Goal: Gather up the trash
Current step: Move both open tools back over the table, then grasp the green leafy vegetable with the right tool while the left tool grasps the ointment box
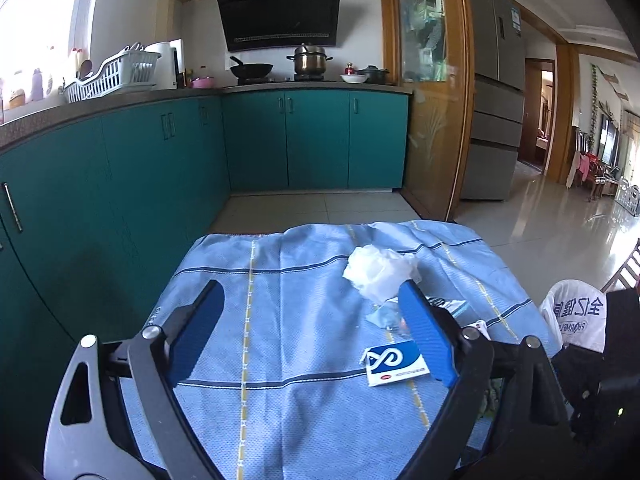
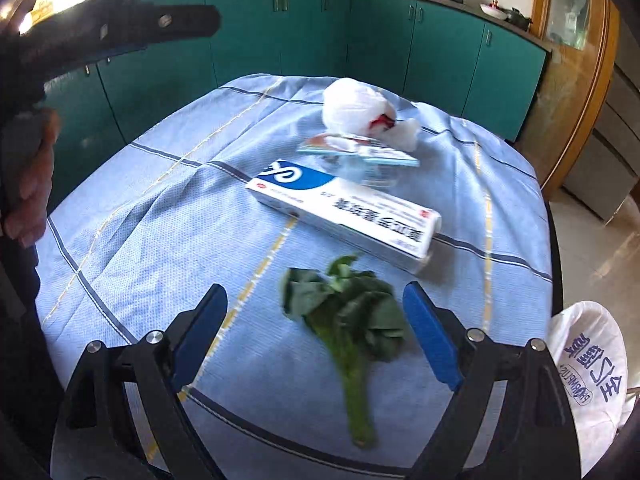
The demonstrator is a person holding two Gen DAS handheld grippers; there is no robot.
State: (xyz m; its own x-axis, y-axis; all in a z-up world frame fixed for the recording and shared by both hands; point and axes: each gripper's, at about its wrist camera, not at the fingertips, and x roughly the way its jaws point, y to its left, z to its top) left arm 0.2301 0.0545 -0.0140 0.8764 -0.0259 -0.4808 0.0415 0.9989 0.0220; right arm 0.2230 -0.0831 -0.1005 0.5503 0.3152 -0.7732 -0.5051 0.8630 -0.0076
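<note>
Left tongs (image 1: 310, 296): spread wide, nothing between the pads, held over the blue cloth; the right pad sits in front of the wrapper and the box end.
Right tongs (image 2: 314, 300): spread wide, nothing pinched; the leaf shows between the fingers on the cloth below, and contact cannot be told.
Hand (image 2: 30, 184): at the left edge of the right wrist view, wrapped round the dark handle of the other tool.
Bench (image 2: 554, 240): dark-edged, covered by the cloth.
Cloth (image 1: 280, 320): light blue with dark and yellow stripes, wrinkled.
Leaf (image 2: 348, 320): green, with a long stalk, lying flat on the near part of the cloth, stalk towards the camera; blurred.
Box (image 2: 344, 212): long, white and blue, lying on its side beyond the leaf, apart from it.
Wrapper (image 2: 360, 156): clear plastic pack, just behind the box.
Tissue (image 2: 360, 106): crumpled white wad with a red spot, at the far side of the cloth, next to the wrapper.
Bag (image 2: 588, 376): white with blue print, open-mouthed, beside the bench's right edge.
Cabinets (image 1: 312, 136): teal, along the far wall under a worktop with pots.
</note>
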